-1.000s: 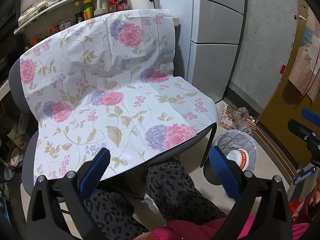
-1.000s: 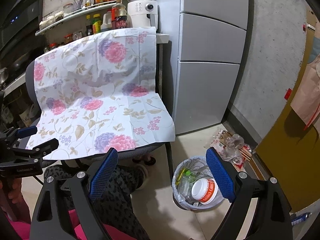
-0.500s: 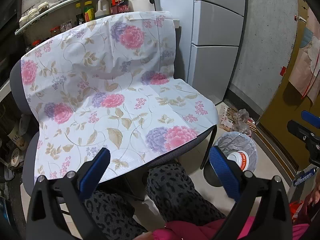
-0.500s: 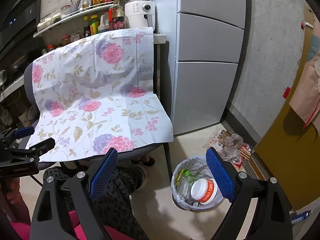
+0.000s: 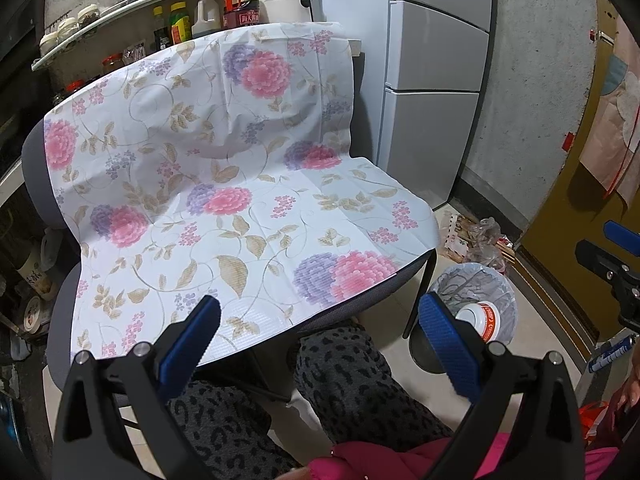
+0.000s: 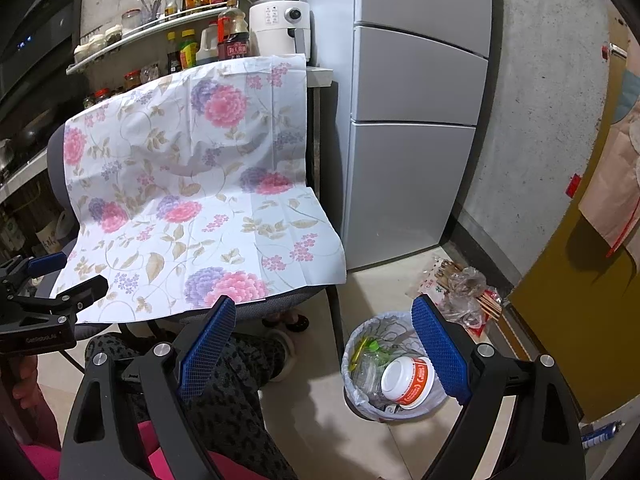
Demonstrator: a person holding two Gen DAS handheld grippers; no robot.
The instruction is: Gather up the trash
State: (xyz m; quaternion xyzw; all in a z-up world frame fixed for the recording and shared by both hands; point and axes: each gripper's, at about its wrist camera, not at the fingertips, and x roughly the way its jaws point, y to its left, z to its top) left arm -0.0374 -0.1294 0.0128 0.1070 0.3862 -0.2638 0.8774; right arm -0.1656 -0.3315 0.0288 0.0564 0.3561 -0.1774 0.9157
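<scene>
Left wrist view: left gripper (image 5: 318,334) spread wide, blue pads (image 5: 188,348) apart, nothing between them, held over the lap in grey leopard-print trousers (image 5: 340,376). Straight ahead, a grey chair (image 5: 40,184) draped in a white plastic sheet printed with pink and purple flowers (image 5: 224,200). Low right, a round bin lined with a patterned white bag (image 5: 504,296), standing on the floor just beside the chair's front leg; only a white bowl with an orange band (image 5: 482,318) visible in it. Behind the bin, crumpled clear plastic bags and wrappers (image 5: 480,236) loose on the floor near the tall silver fridge (image 5: 432,80). Far right edge, tip of the right gripper (image 5: 608,252) (only partly in frame).

Right wrist view: right gripper (image 6: 322,350) likewise wide apart and empty, blue pads (image 6: 438,350) framing the bin (image 6: 360,336). More of the contents shown here: the bowl (image 6: 406,380) tipped on its side, atop a clear plastic bottle with a green cap (image 6: 370,362). Floor litter (image 6: 460,284) seen to include a bundle of wooden sticks. Left gripper (image 6: 60,276) at the left edge, over the sheet's (image 6: 192,184) front corner. White air fryer (image 6: 282,24) behind the chair.
</scene>
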